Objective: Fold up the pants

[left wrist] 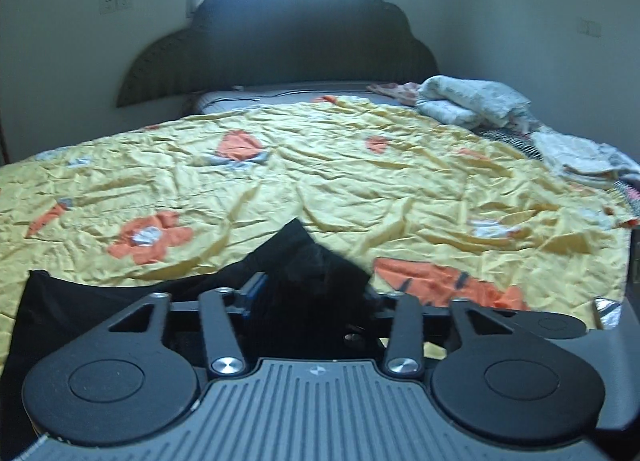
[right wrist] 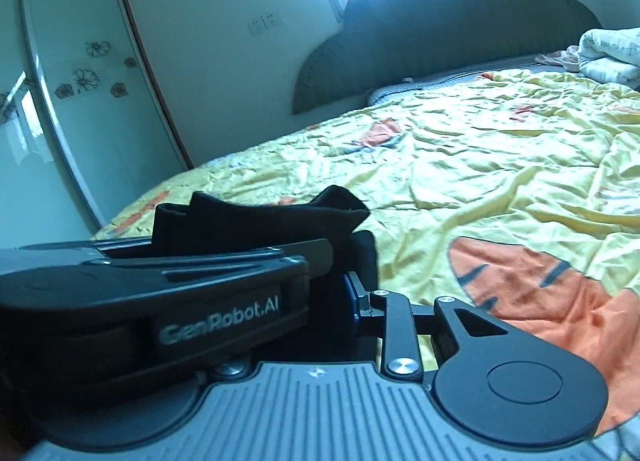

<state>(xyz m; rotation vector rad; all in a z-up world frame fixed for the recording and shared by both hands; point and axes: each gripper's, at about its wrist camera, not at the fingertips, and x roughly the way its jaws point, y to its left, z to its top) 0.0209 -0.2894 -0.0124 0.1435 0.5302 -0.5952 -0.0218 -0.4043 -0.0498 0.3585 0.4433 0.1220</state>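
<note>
— Holding the black pants (left wrist: 308, 261) up off the bed, that's where I am. A bunch of the dark cloth sits between the fingers of my left tongs (left wrist: 312, 293), clamped on it, with a peak of fabric poking up just past the tips. More of the pants trails down to the near left.

— And your other hand?

— My right tongs (right wrist: 352, 261) sit right beside the left ones; in the right wrist view the left tool's body crosses the near left of the picture, with the pants (right wrist: 260, 217) bunched above it. Black cloth seems to sit at my right fingers too, so I judge them closed on the same garment, though only one finger shows clearly.

— Where does that leave the folding?

— Early or midway, I'd say. Both grips are close together at one end of the pants, which hang near the near edge of the bed, over the yellow quilt (left wrist: 360, 165) with its orange flowers. Nothing is laid flat yet.

— So what does the next move ask?

— Room and a level drop. The middle of the quilt is free; the pile of pale laundry (left wrist: 472, 101) lies far right, near the dark headboard (left wrist: 288, 41), well apart from me. I'd want to carry the cloth forward, keep both grips even, and lay it down so the layers land square, not twisted.
</note>
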